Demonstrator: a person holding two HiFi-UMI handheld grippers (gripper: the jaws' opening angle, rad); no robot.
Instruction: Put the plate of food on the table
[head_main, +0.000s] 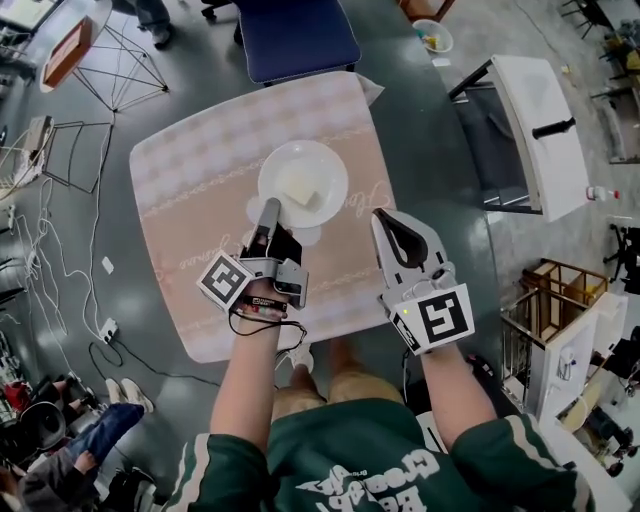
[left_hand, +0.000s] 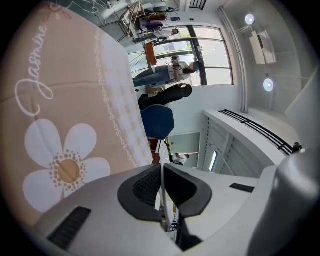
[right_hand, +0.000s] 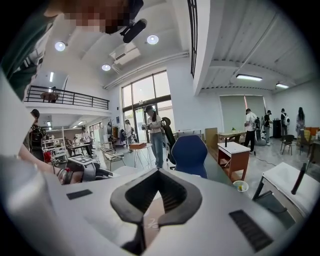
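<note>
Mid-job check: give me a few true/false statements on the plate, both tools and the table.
1. The left tool is shut on the rim of the plate. True.
2. The right tool also holds the plate. False: it is shut on nothing, apart from the plate, on its right.
3. The plate is empty. False: a pale block of food lies on it.
4. A blue chair stands at the far side of the table. True.

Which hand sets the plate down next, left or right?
Left. The left gripper has its fingers shut on the near rim of the plate, over the table. The right gripper is shut, empty and clear of the plate.
</note>
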